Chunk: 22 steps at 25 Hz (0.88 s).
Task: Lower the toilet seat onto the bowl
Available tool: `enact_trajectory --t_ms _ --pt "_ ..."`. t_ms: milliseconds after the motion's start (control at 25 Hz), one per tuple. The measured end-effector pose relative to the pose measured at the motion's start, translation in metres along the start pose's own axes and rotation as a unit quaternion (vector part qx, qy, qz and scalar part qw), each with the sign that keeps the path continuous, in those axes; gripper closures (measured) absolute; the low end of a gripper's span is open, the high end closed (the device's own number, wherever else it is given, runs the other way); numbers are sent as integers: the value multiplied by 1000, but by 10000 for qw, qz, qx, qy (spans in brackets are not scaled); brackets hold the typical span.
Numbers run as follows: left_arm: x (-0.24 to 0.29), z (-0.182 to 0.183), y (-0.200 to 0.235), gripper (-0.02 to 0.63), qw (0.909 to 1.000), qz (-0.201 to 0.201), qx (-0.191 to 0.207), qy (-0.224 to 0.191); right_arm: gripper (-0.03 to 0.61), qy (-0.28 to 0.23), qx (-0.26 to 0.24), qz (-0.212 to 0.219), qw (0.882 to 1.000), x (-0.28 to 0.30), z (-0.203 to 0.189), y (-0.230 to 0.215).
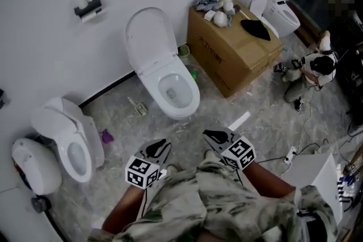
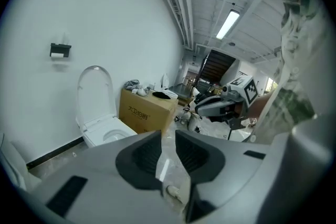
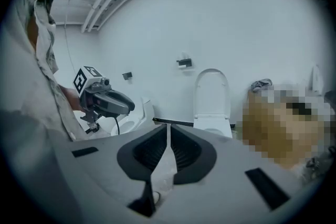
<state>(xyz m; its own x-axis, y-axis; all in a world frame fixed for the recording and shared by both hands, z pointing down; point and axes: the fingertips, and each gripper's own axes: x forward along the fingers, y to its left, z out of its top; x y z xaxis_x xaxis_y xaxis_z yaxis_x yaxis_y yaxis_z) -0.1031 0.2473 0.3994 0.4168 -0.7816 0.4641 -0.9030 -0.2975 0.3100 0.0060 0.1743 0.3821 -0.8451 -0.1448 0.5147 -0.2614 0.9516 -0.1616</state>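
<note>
Left gripper: my jaws are spread with a clear gap and nothing in it. Right gripper: jaws are nearly together, only a thin slit showing, also empty. Both are held low in front of me, above the floor, well apart from the toilet.

Toilet seat is upright, leaning back against the white wall, not down on the bowl. The bowl is open. A cardboard box is just right of it, and another toilet is off to the left.
</note>
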Motion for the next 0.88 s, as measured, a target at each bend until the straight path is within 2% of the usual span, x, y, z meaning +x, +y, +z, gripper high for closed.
enact_trajectory --t_ms 200,360,520,880 --pt "20 28 -30 572 9985 445 -246 -211 555 20 -400 505 9979 -29 16 -29" --pt "60 47 -69 591 9979 521 -275 -258 557 -4 -628 783 9949 -61 13 -58" --pt "97 62 -102 592 9973 636 -249 -259 557 3 -614 973 9934 -89 -2 -90" --pt "141 56 -155 591 9921 1150 -448 -234 557 -50 -766 1440 9866 -135 -31 -127"
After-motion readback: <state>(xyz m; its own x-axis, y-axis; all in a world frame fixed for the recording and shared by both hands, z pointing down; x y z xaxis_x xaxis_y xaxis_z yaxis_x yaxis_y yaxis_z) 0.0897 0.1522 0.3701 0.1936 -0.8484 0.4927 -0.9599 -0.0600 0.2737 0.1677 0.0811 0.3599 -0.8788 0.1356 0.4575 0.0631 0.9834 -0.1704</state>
